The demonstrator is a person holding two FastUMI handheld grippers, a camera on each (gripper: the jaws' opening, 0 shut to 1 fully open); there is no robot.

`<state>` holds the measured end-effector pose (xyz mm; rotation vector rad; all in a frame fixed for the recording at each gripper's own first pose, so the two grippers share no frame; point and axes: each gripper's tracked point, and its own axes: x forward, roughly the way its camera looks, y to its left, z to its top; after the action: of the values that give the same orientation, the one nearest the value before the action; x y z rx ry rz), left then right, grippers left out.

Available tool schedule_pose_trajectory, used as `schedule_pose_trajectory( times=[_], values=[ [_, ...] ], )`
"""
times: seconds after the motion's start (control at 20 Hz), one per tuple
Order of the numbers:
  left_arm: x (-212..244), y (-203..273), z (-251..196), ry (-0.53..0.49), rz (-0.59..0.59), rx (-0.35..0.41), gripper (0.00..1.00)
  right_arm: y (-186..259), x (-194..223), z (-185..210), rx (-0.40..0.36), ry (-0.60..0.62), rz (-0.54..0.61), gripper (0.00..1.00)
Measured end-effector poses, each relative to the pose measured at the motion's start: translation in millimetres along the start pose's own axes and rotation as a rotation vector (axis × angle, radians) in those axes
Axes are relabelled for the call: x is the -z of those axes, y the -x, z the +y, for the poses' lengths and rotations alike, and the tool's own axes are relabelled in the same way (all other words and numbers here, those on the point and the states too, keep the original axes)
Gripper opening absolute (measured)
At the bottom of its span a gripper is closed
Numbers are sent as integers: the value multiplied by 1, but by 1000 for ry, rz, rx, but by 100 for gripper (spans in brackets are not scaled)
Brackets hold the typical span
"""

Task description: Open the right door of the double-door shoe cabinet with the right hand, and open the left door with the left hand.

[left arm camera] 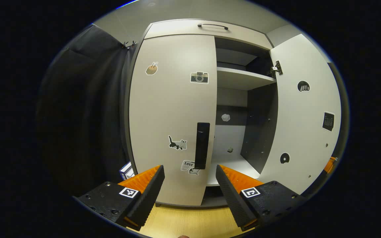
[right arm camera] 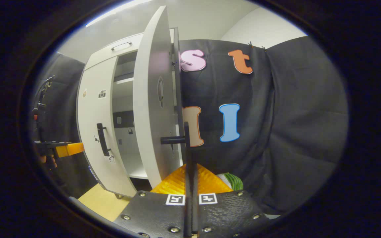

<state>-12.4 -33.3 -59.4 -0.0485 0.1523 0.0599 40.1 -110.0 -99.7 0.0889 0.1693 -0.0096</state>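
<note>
Right door (left arm camera: 301, 112): swung open, right gripper (right arm camera: 190, 175) jaws clamped on its handle (right arm camera: 186, 142).
Left door (left arm camera: 174, 115): closed, left gripper (left arm camera: 190, 173) jaws spread before its handle (left arm camera: 202, 145).

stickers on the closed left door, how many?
4: a brown sticker upper left, camera sticker upper right, cat sticker beside the handle, Love sticker below. The handle may hide more.

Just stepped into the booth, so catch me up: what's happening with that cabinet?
A person is opening the shoe cabinet with two handheld grippers. The right gripper is shut on the right door's handle, and the right door stands wide open. The left gripper, jaws open, faces the left door's handle; the left door is closed.
</note>
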Motion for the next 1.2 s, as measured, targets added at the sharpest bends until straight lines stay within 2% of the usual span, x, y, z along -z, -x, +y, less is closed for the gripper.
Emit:
schedule_pose_trajectory(
  times=[0.2,0.25,0.3,0.4,0.45,0.5,0.55,0.6,0.65,0.7,1.05,1.2],
  values=[
    [6,-5,-2,20,16,-1,98,-7,0,-2,4,17,-5,5],
    [7,-7,-2,23,18,-4,97,-3,0,-3,10,29,-4,10],
    [8,-10,-2,25,20,-5,97,-1,-2,-7,16,32,-8,20],
    [8,-17,-1,30,23,-9,97,-1,1,-10,18,22,0,28],
    [8,-21,0,32,22,-14,97,-2,-1,-12,24,24,-4,28],
    [8,-26,1,34,22,-18,97,-1,0,-14,25,26,2,38],
    [8,-31,2,34,23,-20,97,-3,0,-13,24,24,2,41],
    [9,-36,2,33,26,-22,97,-3,-1,-13,28,23,0,49],
    [9,-41,3,29,29,-24,97,-3,0,-13,31,26,1,41],
    [10,-47,3,26,30,-27,98,-1,-1,-13,33,27,0,49],
    [7,-91,-7,6,14,-5,97,-2,0,-12,52,39,10,49],
    [1,-110,-6,-18,-16,-19,97,0,0,-13,59,40,12,49]
  ],
)
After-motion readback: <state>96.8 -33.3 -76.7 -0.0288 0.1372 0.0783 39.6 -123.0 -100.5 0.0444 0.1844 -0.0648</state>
